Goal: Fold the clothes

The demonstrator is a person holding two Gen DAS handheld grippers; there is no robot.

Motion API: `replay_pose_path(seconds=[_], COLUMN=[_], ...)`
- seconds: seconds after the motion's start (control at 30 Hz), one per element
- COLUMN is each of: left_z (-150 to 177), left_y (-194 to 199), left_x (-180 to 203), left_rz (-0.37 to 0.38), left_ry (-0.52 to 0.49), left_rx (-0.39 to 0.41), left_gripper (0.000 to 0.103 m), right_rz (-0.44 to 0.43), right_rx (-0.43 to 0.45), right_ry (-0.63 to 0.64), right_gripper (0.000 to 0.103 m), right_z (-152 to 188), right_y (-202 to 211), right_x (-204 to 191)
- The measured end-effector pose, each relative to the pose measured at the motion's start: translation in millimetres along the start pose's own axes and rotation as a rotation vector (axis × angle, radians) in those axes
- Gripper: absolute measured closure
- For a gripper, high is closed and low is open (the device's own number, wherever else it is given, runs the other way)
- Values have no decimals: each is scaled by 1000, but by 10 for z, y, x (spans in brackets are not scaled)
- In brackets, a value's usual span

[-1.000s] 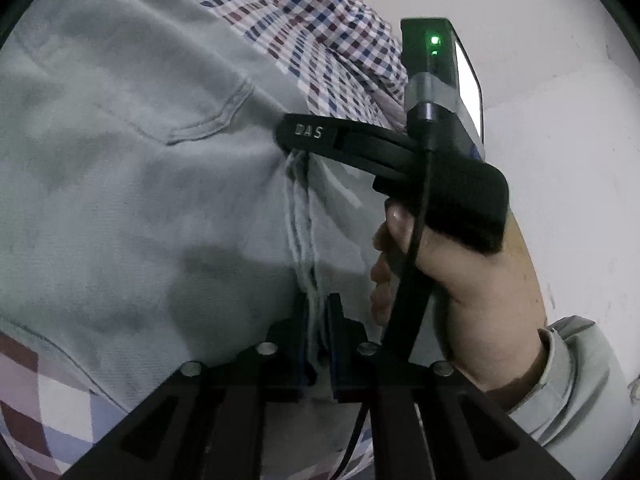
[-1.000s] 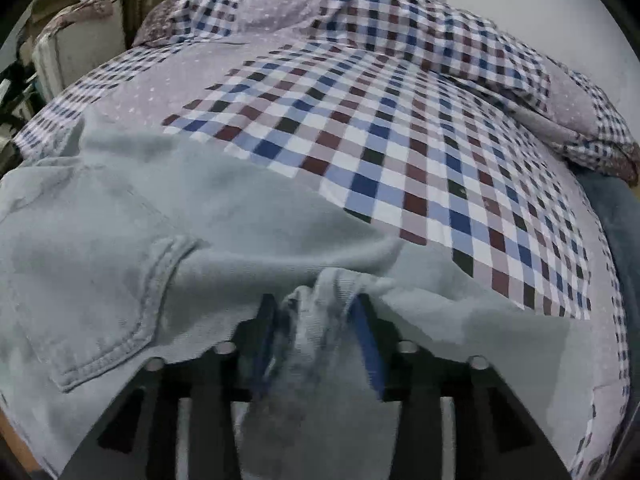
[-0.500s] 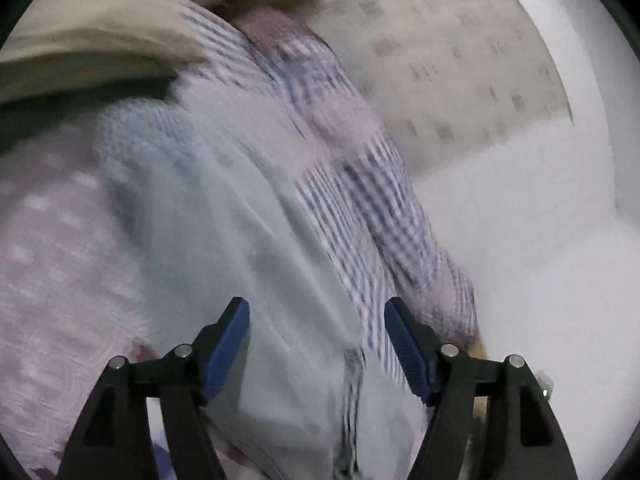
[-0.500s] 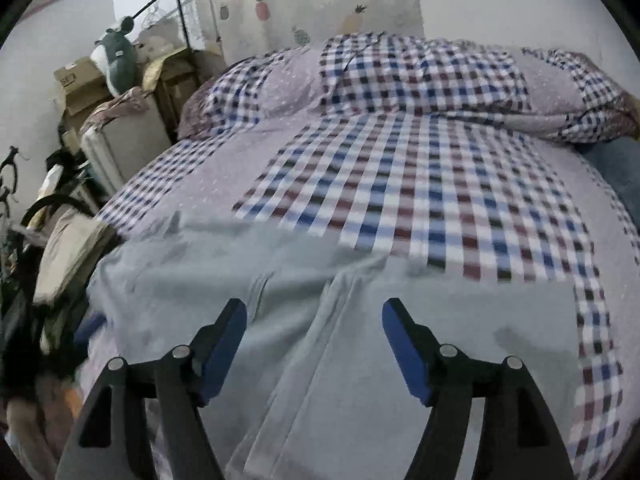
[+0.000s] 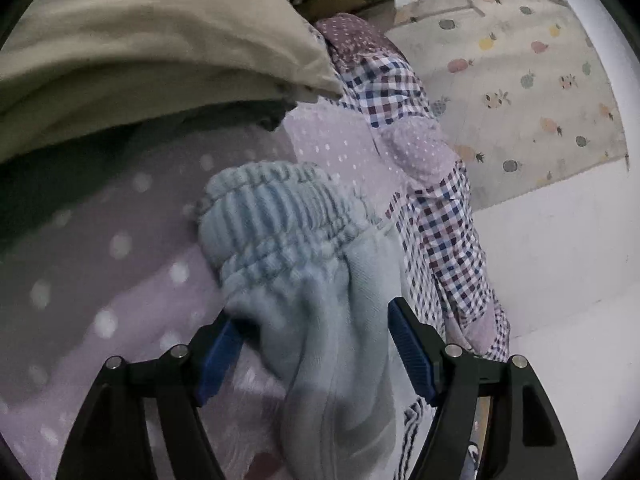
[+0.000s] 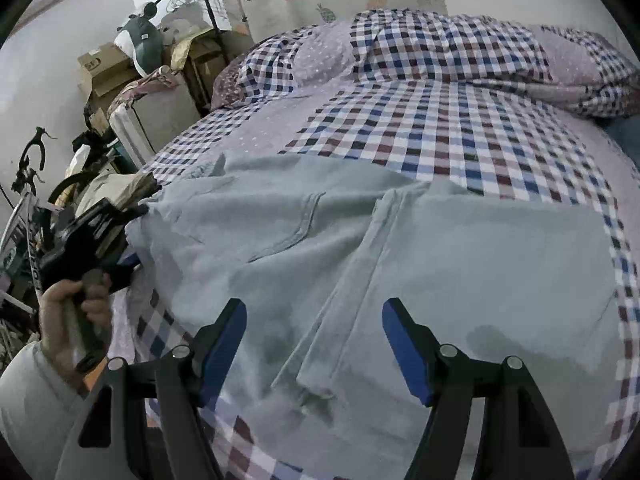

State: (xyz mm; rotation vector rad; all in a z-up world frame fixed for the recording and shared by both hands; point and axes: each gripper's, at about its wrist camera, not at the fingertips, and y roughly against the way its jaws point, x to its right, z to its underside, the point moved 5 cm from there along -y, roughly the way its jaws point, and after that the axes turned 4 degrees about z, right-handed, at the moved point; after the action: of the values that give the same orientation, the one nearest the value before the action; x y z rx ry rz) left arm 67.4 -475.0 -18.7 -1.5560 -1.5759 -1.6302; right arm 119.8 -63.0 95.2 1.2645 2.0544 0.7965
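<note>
My left gripper (image 5: 316,354) stands with its blue-padded jaws spread wide and holding nothing, and the gathered elastic waistband (image 5: 276,216) of the pale grey-blue trousers (image 5: 332,364) bulges up just ahead of them. The cloth below that waistband runs back between my two left fingers, close to the left pad, though I cannot tell whether it touches; a clear gap shows at the right pad. The waistband sits on the lilac dotted part of the bedspread (image 5: 100,280), with a beige cushion (image 5: 140,40) overhanging beyond it and the pineapple-print curtain (image 5: 520,92) on the wall to the right. My right gripper (image 6: 314,344) is likewise wide open and empty, above the trousers (image 6: 460,264) where they lie spread flat over the near half of the checked bedspread (image 6: 440,120). A long flat seam or fold of the trousers (image 6: 360,264) runs from ahead of me back into the gap between my right fingers, nearer the middle than either pad. A curved pocket (image 6: 296,224) lies ahead and to the left of my jaws. At the far left edge of the trousers I see my left hand (image 6: 76,312) around the handle of the other gripper (image 6: 128,258), whose tips are at the cloth's edge.
</note>
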Motion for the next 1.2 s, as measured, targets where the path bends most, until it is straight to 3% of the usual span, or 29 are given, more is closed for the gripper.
replay_pose_path(seconds=[0.17,0.27,0.33,0.37,0.47,0.63,0.8,0.97,1.07,1.2], left_z=[-120,-218,-272,-278,-256,100,1062,2431,3305,4386], left_y=[-225,-416,-521,-523,-476,-316,-125,-233,-604,-1149], left_x=[45,93,125,167,465,1490,2656,3316,3375,3023], left_rz=[31,67,101,130,177,281,399,443,389,188], left_ry=[-37,-28,-5,15,-13,-216,-488,-736,-825,-973], left_rx=[-23,-46,-60,-62,-54,-37,-91,-224,-348,-546], left_gripper=[26,44,64,68,74,75,76,75,75,75], right_rz=[-6,-2,1,6,21,27,62,117,159,206], right_rx=[-12,-22,-25,-18,4,79,154,215,224,224], right_ry=[-52,-95,-124,-134,-163,-243,-303,-400,-460,-541], right_gripper=[29,29,29,29,29,29,29,29,29,29], right_z=[107,164,187,180,157,102,155,396,626,930], right_y=[10,32,61,97,211,611,1069,1512,1679,1830], right_x=[72,187,273,316,447,763,1148,1683,1995,2372])
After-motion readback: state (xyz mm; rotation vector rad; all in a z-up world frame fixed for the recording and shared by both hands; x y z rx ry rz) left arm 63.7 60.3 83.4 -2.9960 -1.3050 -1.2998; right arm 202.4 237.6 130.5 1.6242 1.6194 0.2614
